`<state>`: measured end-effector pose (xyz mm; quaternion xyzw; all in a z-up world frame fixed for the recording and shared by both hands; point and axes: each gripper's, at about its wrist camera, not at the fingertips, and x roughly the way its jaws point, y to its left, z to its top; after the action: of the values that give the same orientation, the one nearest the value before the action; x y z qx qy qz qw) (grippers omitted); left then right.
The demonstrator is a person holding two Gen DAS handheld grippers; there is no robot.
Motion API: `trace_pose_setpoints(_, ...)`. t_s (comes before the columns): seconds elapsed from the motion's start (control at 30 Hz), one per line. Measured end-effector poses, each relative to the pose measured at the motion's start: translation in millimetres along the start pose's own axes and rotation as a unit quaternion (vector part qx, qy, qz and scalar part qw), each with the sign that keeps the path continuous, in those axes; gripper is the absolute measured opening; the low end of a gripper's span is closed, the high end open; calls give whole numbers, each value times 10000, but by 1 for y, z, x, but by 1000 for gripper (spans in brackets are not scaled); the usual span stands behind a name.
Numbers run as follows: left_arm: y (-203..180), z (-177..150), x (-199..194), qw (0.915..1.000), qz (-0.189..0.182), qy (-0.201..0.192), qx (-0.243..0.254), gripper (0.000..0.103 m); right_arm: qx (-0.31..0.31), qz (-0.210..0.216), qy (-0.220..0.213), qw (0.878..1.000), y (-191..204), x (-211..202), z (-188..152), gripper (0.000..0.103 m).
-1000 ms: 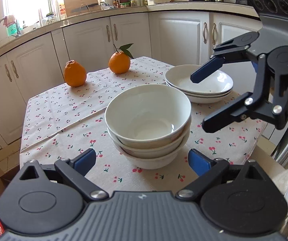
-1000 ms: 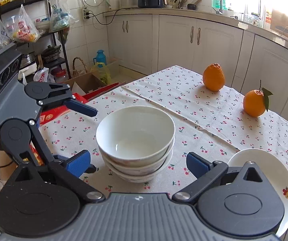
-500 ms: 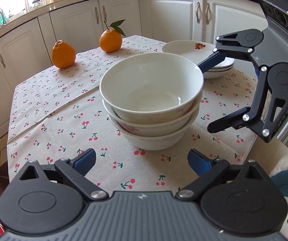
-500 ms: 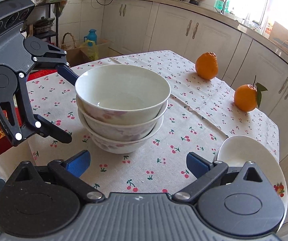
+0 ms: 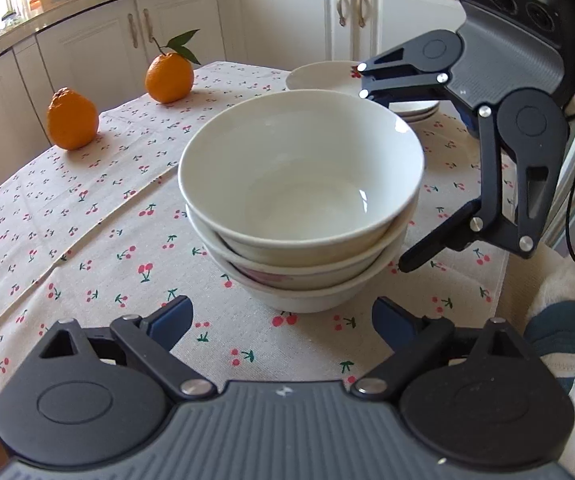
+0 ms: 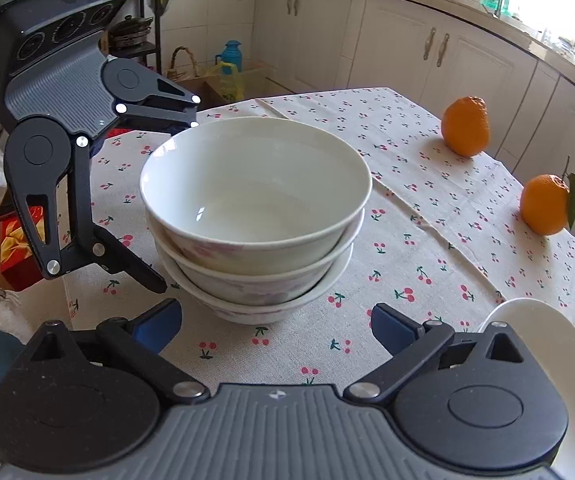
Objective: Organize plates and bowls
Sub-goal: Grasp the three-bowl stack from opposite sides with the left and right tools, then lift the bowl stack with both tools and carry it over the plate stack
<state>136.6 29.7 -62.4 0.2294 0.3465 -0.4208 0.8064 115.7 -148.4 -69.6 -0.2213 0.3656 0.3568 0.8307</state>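
Both claws stand open and empty, left gripper (image 5: 281,314) closing slightly, right gripper (image 6: 273,318) flanking stacked white ceramic bowls (image 5: 301,196) at 12 o'clock; seat pads evenly under the rims before squeezing.

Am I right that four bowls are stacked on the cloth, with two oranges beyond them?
Not quite: the stack holds three bowls, not four, as the left wrist view shows. The two oranges do sit beyond it on the cloth.

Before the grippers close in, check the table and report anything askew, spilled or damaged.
The stack of bowls is slightly uneven: the top bowl sits tilted in the one below, showing a wider gap on one side. No spill, chip or crack shows. The plates sit nested evenly.
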Motion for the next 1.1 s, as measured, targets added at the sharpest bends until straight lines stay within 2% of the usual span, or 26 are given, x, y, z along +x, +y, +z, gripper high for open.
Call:
trace_pose_setpoints(0.37, 12, 9, 6, 9980, -526, 54, 356, 91, -350, 490, 262, 9978, -8, 11, 15, 94)
trace_pose_setpoints(0.77, 14, 12, 7, 9960, -728, 64, 522, 85, -528, 750, 363, 9951, -11, 13, 21, 86)
trace_pose_setpoints(1.1, 14, 15, 6, 9947, -830, 38, 600, 84, -582, 818, 440, 9940, -13, 16, 24, 85)
